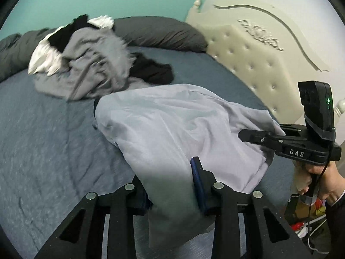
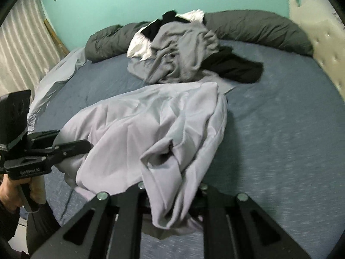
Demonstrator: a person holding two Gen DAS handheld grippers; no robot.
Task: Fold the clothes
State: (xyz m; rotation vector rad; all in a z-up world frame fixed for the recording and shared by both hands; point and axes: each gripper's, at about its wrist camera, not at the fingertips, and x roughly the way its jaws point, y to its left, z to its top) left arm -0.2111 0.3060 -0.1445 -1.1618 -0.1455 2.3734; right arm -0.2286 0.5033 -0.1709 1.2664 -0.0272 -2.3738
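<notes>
We noted the left gripper (image 1: 172, 185) w/ fingers pinching a bunched edge of the pale lilac garment (image 1: 172, 125), which lay draped on the blue bed (image 1: 54, 142) & lifted at both held ends. Centre-back: a pile of grey, black & white clothes (image 1: 86, 64) sat near the dark pillows (image 1: 159, 32). The right gripper (image 2: 172, 194) had fingers nearly together, clamping the garment's other end.

Each wrist camera looks forward and down along its own black fingers, close above the blue-grey quilted bed (image 1: 43, 142). Both share the crumpled pale lilac garment (image 2: 138, 116) and the mixed clothes heap (image 1: 86, 69) near the far edge.
</notes>
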